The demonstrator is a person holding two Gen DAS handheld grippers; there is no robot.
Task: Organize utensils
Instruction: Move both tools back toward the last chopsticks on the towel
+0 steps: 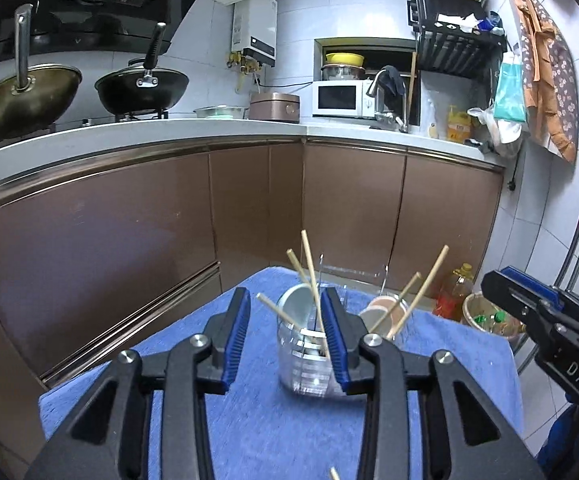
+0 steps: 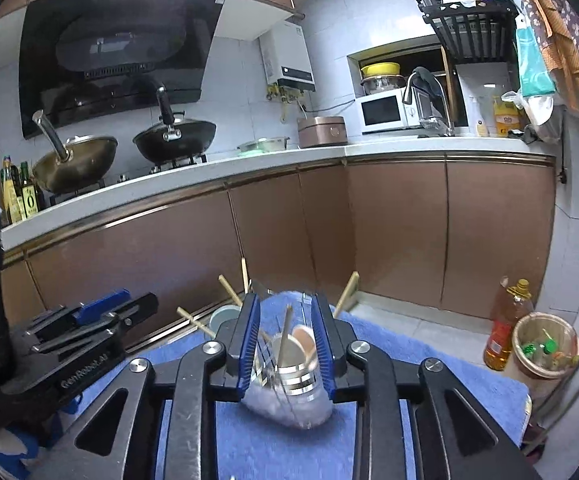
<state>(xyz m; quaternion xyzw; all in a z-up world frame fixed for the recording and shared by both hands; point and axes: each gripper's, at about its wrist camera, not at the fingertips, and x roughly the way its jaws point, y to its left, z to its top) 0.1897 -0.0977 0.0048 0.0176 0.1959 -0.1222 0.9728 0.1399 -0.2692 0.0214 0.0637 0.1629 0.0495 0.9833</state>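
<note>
From the left wrist, the left gripper (image 1: 285, 336) has its jaws partly open and empty, with chopsticks (image 1: 312, 280) already standing in the clear holder (image 1: 309, 364) on the blue towel (image 1: 257, 432), one stray stick (image 1: 334, 474) near; from the right wrist, the right gripper (image 2: 287, 344) likewise holds nothing, so little seems left.

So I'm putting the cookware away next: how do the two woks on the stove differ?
The dull gold metal wok is brassy, while the black wok is dark all over. The gold wok's handle is bare silver metal; the black wok's handle is black, fixed by a silver bracket. The gold wok sits left of the black one. Both rest on the stove with their handles rising upward.
</note>
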